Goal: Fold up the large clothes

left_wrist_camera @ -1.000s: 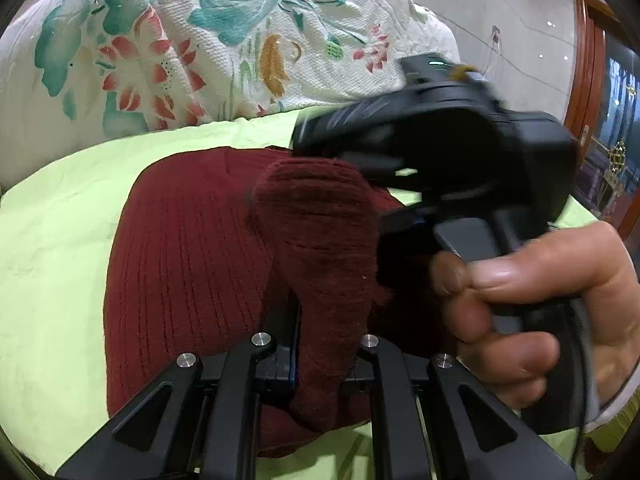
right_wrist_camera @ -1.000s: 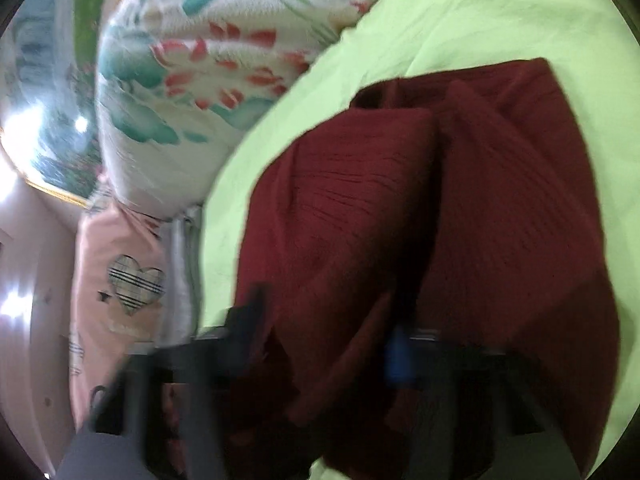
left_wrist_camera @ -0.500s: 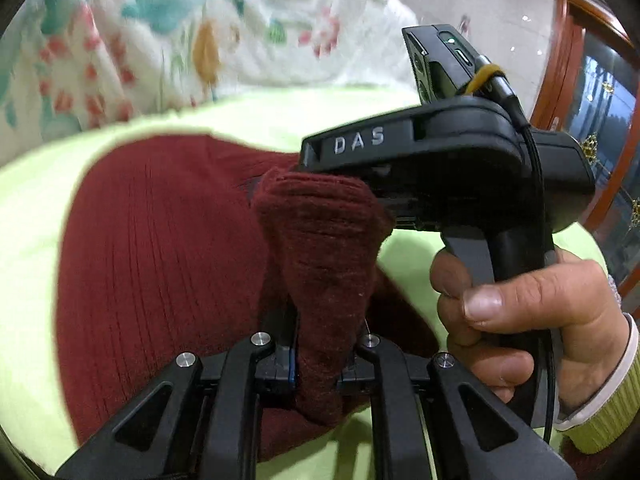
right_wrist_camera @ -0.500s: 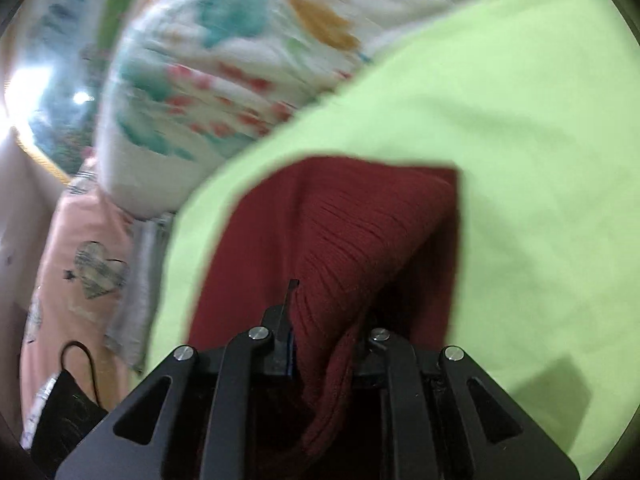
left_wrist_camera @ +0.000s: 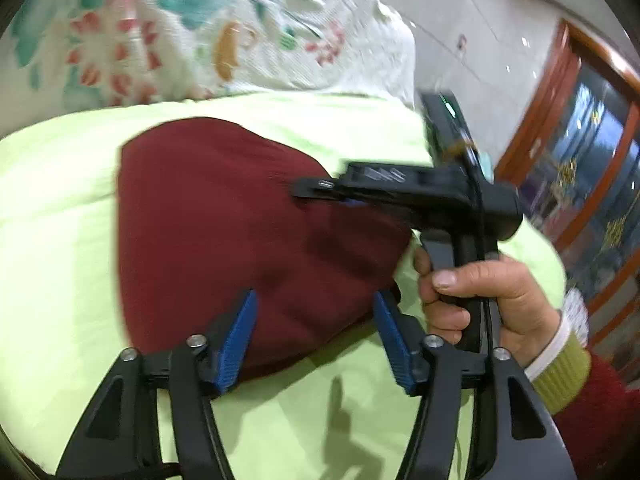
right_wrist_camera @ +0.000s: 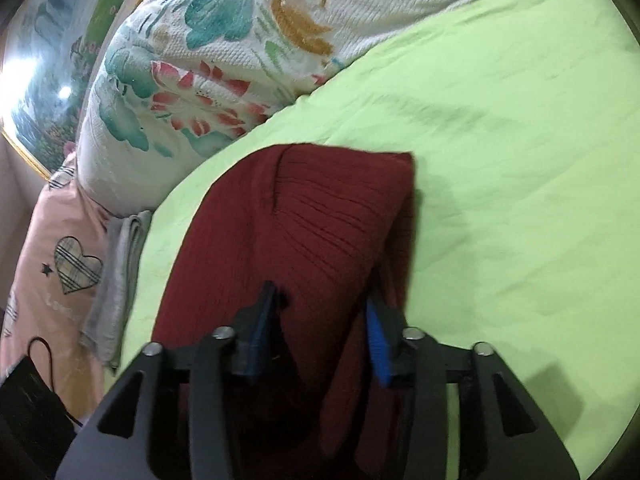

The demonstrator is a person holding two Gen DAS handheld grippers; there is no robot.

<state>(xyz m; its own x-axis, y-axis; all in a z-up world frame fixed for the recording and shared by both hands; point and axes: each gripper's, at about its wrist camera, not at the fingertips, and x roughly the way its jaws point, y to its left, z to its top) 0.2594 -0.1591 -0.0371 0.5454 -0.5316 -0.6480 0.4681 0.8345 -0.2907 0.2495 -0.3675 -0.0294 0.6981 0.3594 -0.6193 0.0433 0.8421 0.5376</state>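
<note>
Left fingers (left_wrist_camera: pixel 312 332): just opened, sweater (left_wrist_camera: pixel 240 232) dropped on bed (left_wrist_camera: pixel 60 280).
Right fingers (right_wrist_camera: pixel 320 332): spread too, knit between.
Fold: laid.

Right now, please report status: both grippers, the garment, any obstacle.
Left gripper open, right gripper open. Dark red ribbed knit sweater folded on lime green sheet. Nothing blocking.

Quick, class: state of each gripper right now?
Left gripper: open, over the maroon sweater.
Right gripper: open, sweater fabric loose between its fingers.

Left gripper (left_wrist_camera: pixel 314 332) and right gripper (right_wrist_camera: pixel 320 334) now parted, releasing maroon sweater (left_wrist_camera: pixel 240 232), now flat on sheet (left_wrist_camera: pixel 60 240).
</note>
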